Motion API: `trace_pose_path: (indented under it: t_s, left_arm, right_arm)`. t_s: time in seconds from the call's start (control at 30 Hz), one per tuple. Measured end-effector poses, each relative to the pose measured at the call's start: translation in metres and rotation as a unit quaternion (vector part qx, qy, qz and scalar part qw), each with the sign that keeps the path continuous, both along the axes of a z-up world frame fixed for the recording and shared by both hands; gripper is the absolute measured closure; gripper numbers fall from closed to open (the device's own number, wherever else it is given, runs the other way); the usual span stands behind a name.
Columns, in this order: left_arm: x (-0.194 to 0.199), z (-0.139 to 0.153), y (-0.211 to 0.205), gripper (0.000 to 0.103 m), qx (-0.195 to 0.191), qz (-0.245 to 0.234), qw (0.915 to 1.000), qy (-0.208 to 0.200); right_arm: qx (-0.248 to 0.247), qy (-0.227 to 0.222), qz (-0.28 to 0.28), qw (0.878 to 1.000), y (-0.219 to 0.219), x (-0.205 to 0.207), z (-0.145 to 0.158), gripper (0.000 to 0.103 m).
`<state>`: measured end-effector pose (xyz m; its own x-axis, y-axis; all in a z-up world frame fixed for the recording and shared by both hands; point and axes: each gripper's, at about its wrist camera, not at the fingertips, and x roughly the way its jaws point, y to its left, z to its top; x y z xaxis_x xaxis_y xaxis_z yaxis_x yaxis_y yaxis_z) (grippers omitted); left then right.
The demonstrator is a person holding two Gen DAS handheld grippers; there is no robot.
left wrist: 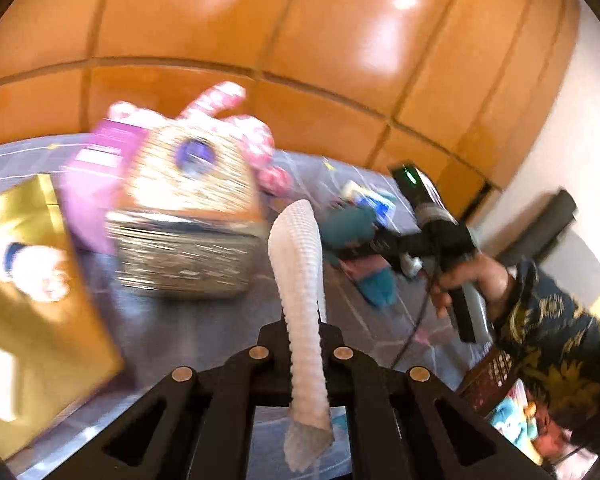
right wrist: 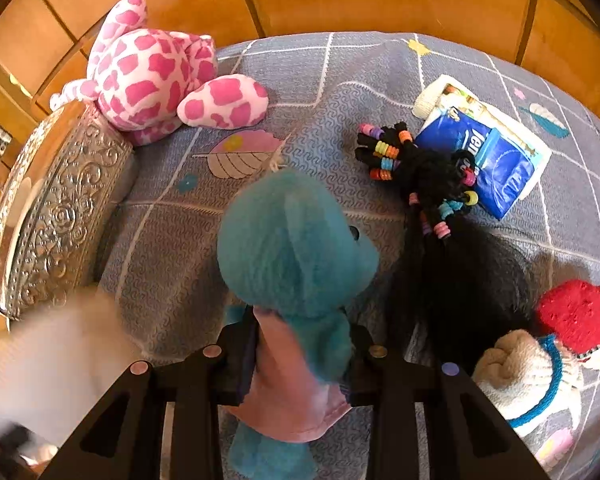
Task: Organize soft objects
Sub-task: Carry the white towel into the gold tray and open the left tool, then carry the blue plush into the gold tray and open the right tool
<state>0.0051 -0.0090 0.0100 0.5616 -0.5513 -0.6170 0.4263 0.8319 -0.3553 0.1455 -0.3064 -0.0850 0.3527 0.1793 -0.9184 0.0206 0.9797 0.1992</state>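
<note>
Left wrist: left claw pinching white sock | right claw gripping teal plush

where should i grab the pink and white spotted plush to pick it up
Take the pink and white spotted plush toy by its one outstretched limb, coming from above. That limb lies flat on the grey patterned cloth with open space around it; the body leans against the embossed silver metal box.

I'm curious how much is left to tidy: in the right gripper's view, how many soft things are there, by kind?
Plush toys: 2, teal plush and pink-spotted plush
Knitted pieces: 2, red and cream
Beaded black hairpiece: 1
Tissue pack: 1
Total: 6
</note>
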Motion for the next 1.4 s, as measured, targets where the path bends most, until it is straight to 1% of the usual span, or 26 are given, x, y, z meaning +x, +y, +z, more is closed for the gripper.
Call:
trace_pose_path:
  t_s: [0.07,0.13,0.17,0.23,0.3,0.37,0.4,0.43,0.47,0.5,0.57,0.6,0.63,0.67,0.7,0.77,0.8,0.87,0.9,0.93,0.97,1.0,1.1,1.2,1.27,1.4]
  left_arm:
    - [-0.001,0.006,0.026,0.099,-0.004,0.033,0.9995,0.000]
    - [-0.003,0.012,0.056,0.099,-0.002,0.079,0.9969,-0.003]
    - [-0.003,0.014,0.069,0.099,0.000,0.100,0.9950,-0.003]
    - [-0.005,0.016,0.102,0.099,0.008,0.156,0.9878,0.003]
    - [-0.007,0.019,0.137,0.099,0.017,0.222,0.9749,0.005]
    - [-0.005,0.021,0.177,0.099,0.023,0.296,0.9547,0.016]
    - [-0.003,0.020,0.192,0.099,0.020,0.322,0.9464,0.022]
    - [0.000,0.017,0.208,0.099,0.026,0.350,0.9359,0.031]
    - [0.004,0.014,0.221,0.099,0.039,0.375,0.9255,0.038]
    - [0.009,0.010,0.234,0.099,0.049,0.394,0.9169,0.041]
    - [0.022,-0.003,0.253,0.099,0.065,0.420,0.9033,0.062]
    - [0.027,-0.009,0.257,0.099,0.072,0.426,0.8988,0.072]
    - [0.033,-0.017,0.264,0.099,0.079,0.438,0.8920,0.081]
    - [0.036,-0.023,0.271,0.099,0.082,0.441,0.8894,0.088]
    - [0.042,-0.032,0.276,0.099,0.088,0.440,0.8887,0.096]
    - [0.049,-0.044,0.283,0.099,0.101,0.446,0.8828,0.109]
    - [0.051,-0.050,0.285,0.097,0.102,0.446,0.8821,0.114]
    - [0.052,-0.053,0.287,0.085,0.102,0.443,0.8835,0.114]
    - [0.051,-0.052,0.286,0.067,0.100,0.443,0.8838,0.112]
    - [0.048,-0.050,0.286,0.052,0.092,0.445,0.8848,0.105]
    - [0.045,-0.048,0.286,0.047,0.087,0.447,0.8849,0.098]
    - [0.040,-0.044,0.285,0.044,0.088,0.451,0.8838,0.089]
    - [0.030,-0.032,0.275,0.044,0.106,0.453,0.8830,0.065]
    - [0.020,-0.023,0.263,0.037,0.121,0.444,0.8864,0.047]
    - [0.015,-0.018,0.255,0.036,0.126,0.440,0.8884,0.039]
    - [0.008,-0.012,0.236,0.031,0.132,0.420,0.8972,0.028]
  right_arm:
    - [-0.006,-0.002,0.003,1.000,0.002,-0.002,0.000,0.071]
    - [-0.013,-0.003,0.005,1.000,0.004,-0.004,0.001,0.071]
    - [-0.017,-0.004,0.008,1.000,0.006,-0.006,0.002,0.071]
    - [-0.028,-0.008,0.013,0.999,0.010,-0.009,0.002,0.071]
    - [-0.035,-0.010,0.016,0.999,0.013,-0.010,0.003,0.071]
    - [-0.035,-0.010,0.014,0.999,0.012,-0.011,0.002,0.071]
    - [-0.036,-0.010,0.014,0.999,0.013,-0.012,0.003,0.071]
    - [-0.037,-0.010,0.014,0.999,0.012,-0.012,0.003,0.071]
    - [-0.037,-0.011,0.014,0.999,0.013,-0.012,0.003,0.071]
    - [-0.037,-0.010,0.013,0.999,0.012,-0.011,0.003,0.071]
    - [-0.037,-0.011,0.012,0.999,0.013,-0.010,0.004,0.071]
    - [-0.037,-0.011,0.012,0.999,0.013,-0.009,0.003,0.071]
    - [-0.037,-0.011,0.012,0.999,0.013,-0.010,0.003,0.071]
    - [-0.037,-0.011,0.011,0.999,0.013,-0.009,0.003,0.071]
    - [-0.037,-0.011,0.011,0.999,0.013,-0.010,0.003,0.071]
    - [-0.038,-0.012,0.010,0.999,0.012,-0.010,0.004,0.071]
    - [-0.039,-0.013,0.010,0.999,0.013,-0.010,0.004,0.071]
    - [-0.041,-0.015,0.010,0.999,0.013,-0.011,0.004,0.071]
    - [-0.041,-0.015,0.010,0.999,0.014,-0.011,0.004,0.071]
    - [-0.042,-0.016,0.010,0.999,0.014,-0.012,0.004,0.071]
    - [-0.042,-0.017,0.008,0.999,0.014,-0.012,0.004,0.071]
    - [-0.043,-0.018,0.007,0.999,0.015,-0.012,0.004,0.071]
    - [-0.052,-0.024,0.008,0.998,0.019,-0.015,0.005,0.072]
    - [-0.070,-0.040,0.017,0.997,0.028,-0.018,0.011,0.076]
    - [-0.078,-0.054,0.017,0.995,0.032,-0.020,0.016,0.077]
    - [-0.090,-0.068,0.005,0.994,0.034,-0.021,0.023,0.077]
